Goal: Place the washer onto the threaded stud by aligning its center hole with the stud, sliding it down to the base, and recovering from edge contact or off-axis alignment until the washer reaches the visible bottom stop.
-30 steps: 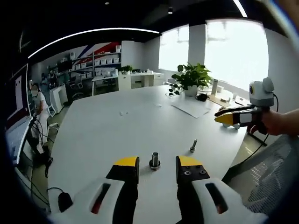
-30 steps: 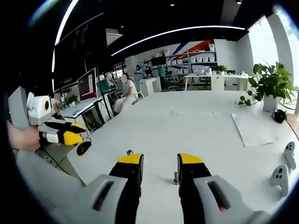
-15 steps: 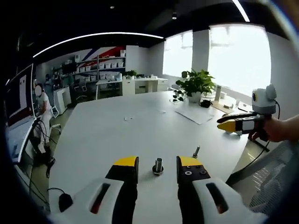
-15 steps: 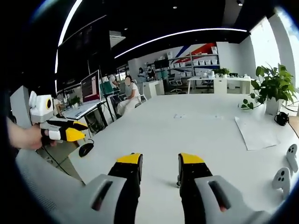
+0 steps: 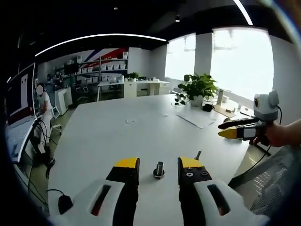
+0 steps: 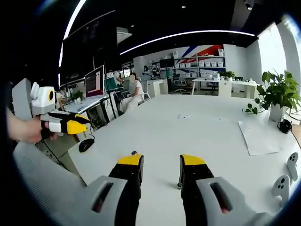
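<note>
Between our left claw's (image 5: 159, 169) spread yellow-tipped jaws, at 6 o'clock in the left gripper view, a short metal cylinder with a flared base (image 5: 159, 169) stands upright on the white surface (image 5: 108, 136); we cannot tell whether a washer already sits at its foot; a slimmer threaded stud (image 5: 198, 154) rises just beside it at 4 o'clock, apart from both jaws; we judge the claw is framing the piece before closing on it. Our right claw (image 6: 161, 165) hangs parted and empty over the surface (image 6: 207, 127), a small metal piece (image 6: 178, 181) peeking beside its right jaw, apparently waiting its turn; in the left gripper view it (image 5: 229, 131) hovers at 3 o'clock. Around us, an open office: a potted plant (image 5: 197, 87) and a paper sheet (image 5: 197, 120) at 1 o'clock, shelving (image 5: 106, 63) at 11 o'clock, a mouse (image 6: 86, 145) at the surface's edge.
</note>
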`<action>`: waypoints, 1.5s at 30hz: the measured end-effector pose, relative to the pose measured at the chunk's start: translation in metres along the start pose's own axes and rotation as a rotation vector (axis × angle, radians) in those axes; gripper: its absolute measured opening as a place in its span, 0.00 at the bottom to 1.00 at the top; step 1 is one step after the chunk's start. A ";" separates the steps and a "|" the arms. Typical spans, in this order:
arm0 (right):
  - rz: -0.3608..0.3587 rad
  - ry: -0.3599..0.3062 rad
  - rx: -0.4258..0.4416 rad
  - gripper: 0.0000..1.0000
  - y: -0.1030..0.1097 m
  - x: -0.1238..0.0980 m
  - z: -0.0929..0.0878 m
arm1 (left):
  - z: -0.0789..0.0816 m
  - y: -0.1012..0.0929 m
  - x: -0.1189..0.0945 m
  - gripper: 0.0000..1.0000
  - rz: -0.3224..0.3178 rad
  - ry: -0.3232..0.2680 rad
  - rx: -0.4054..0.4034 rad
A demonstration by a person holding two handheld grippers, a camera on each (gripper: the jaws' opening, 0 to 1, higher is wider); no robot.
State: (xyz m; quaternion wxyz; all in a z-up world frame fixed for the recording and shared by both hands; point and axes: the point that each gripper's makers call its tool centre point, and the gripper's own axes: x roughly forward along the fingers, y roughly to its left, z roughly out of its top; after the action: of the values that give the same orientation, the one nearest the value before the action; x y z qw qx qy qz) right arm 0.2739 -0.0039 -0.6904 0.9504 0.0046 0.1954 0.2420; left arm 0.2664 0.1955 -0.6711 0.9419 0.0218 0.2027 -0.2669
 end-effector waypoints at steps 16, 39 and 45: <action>-0.014 0.007 0.005 0.33 -0.003 0.001 -0.003 | 0.002 0.007 -0.002 0.32 0.018 -0.018 -0.032; -0.135 0.215 0.062 0.39 -0.031 -0.004 -0.050 | -0.014 0.010 0.001 0.35 0.034 0.057 -0.040; -0.140 0.231 0.067 0.39 -0.033 -0.004 -0.054 | -0.017 0.008 0.002 0.35 0.022 0.071 -0.042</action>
State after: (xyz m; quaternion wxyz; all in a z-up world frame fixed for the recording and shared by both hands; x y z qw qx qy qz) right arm 0.2656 -0.0392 -0.7423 0.9354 -0.0053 0.3113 0.1675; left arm 0.2656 0.2037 -0.6878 0.9372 0.0135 0.2413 -0.2513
